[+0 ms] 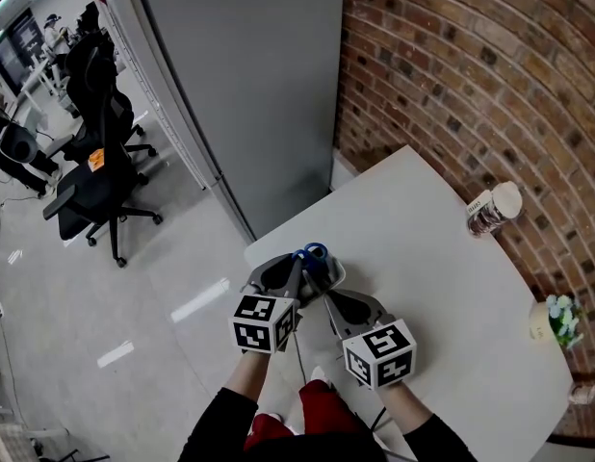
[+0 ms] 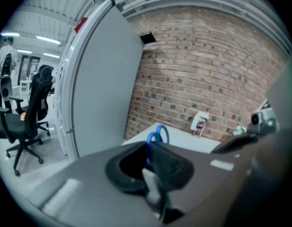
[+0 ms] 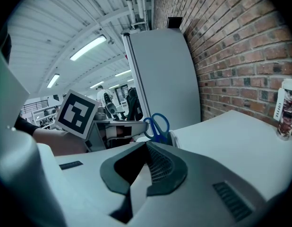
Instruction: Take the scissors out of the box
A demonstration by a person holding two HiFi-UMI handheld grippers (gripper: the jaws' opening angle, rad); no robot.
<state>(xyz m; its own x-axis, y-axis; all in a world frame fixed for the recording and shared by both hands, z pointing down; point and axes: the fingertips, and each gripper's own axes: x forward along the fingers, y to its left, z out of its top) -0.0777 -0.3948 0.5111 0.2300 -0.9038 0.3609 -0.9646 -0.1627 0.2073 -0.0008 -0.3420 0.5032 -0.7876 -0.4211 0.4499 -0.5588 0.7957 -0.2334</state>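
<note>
Blue-handled scissors (image 1: pixel 312 253) stand handles-up in a small pale box (image 1: pixel 337 274) at the near-left corner of the white table (image 1: pixel 442 296). My left gripper (image 1: pixel 301 266) comes in from the left and is shut on the scissors just below the handle loops. In the left gripper view the blue handles (image 2: pixel 158 134) rise between the two dark pads. My right gripper (image 1: pixel 325 297) sits just short of the box, shut, with nothing seen between its pads. In the right gripper view the scissors (image 3: pixel 158 125) and the box rim (image 3: pixel 176 137) lie right beyond its tips (image 3: pixel 147 144).
A white-lidded jar (image 1: pixel 492 210) stands by the brick wall at the table's far side, a small potted plant (image 1: pixel 553 320) to the right. A tall grey panel (image 1: pixel 249 85) rises behind the table corner. Office chairs (image 1: pixel 95 181) stand on the floor to the left.
</note>
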